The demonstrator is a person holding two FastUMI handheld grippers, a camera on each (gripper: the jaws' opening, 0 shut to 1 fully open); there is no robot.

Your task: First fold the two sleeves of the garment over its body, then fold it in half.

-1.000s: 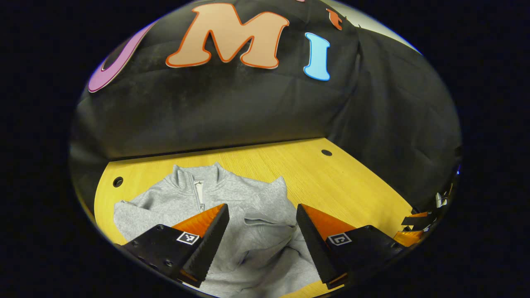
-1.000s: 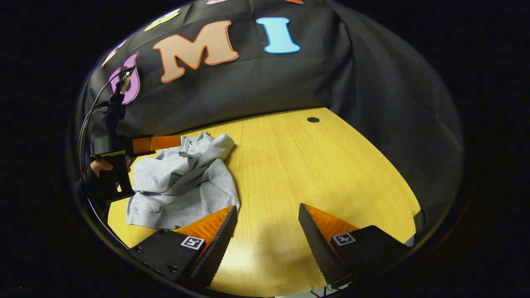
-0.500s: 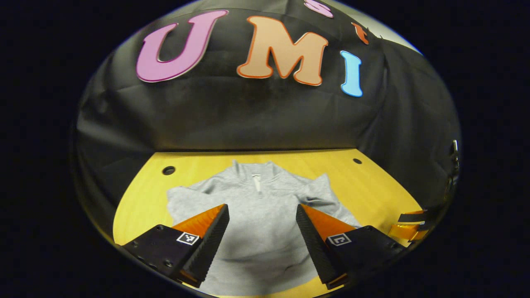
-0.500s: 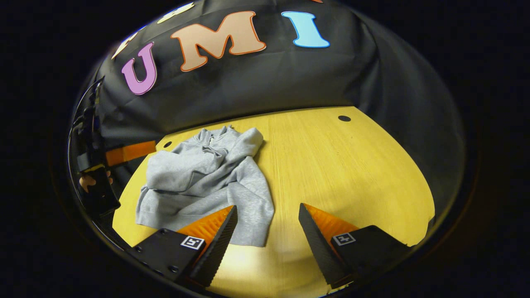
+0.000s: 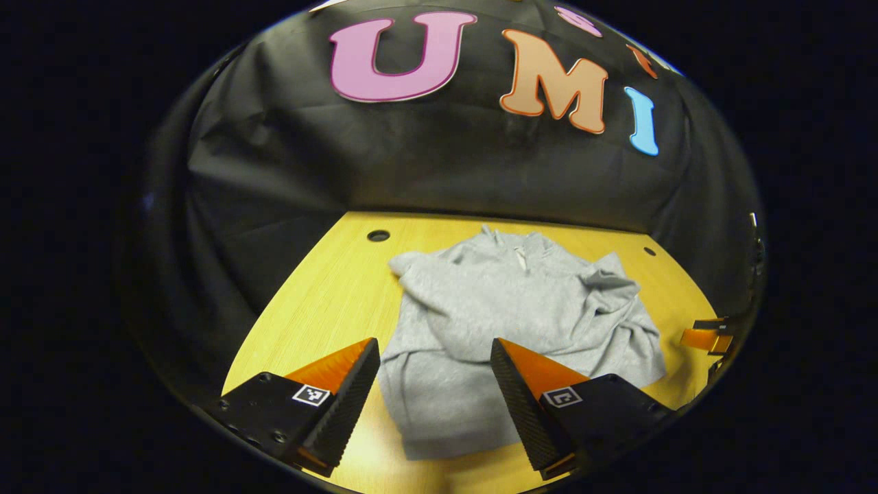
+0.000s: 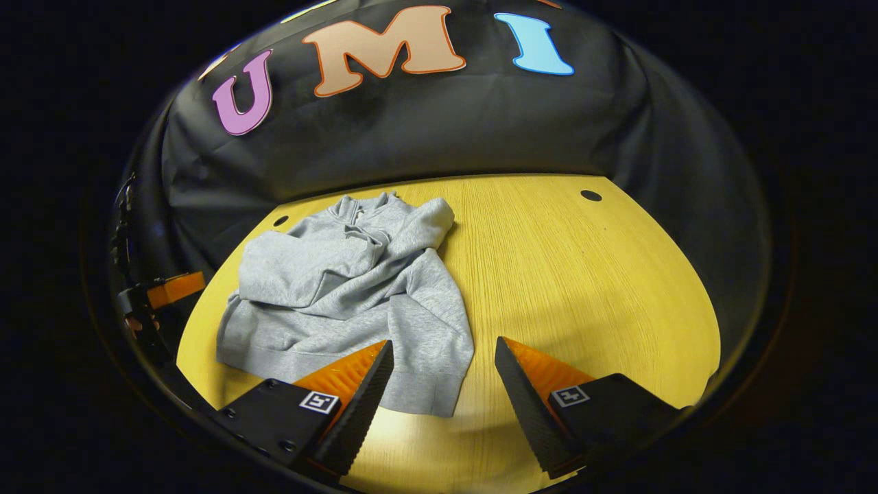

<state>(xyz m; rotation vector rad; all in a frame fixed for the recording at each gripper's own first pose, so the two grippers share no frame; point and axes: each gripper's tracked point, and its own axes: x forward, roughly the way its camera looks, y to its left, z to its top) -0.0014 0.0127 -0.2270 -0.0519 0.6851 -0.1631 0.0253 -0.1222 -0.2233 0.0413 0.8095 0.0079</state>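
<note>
Left tool (image 5: 435,367) has swung back; its jaws are apart over the grey garment (image 5: 507,322) on the desk (image 6: 569,274). Right tool (image 6: 443,370) gapes too, empty.

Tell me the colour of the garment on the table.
The garment is plain light grey, no pattern; it shows best in the right gripper view, lying on the yellow wooden table.

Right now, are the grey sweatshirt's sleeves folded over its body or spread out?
Folded over: both sleeves lie across the sweatshirt body; collar and hem remain at opposite ends, so the half fold isn't done.
</note>
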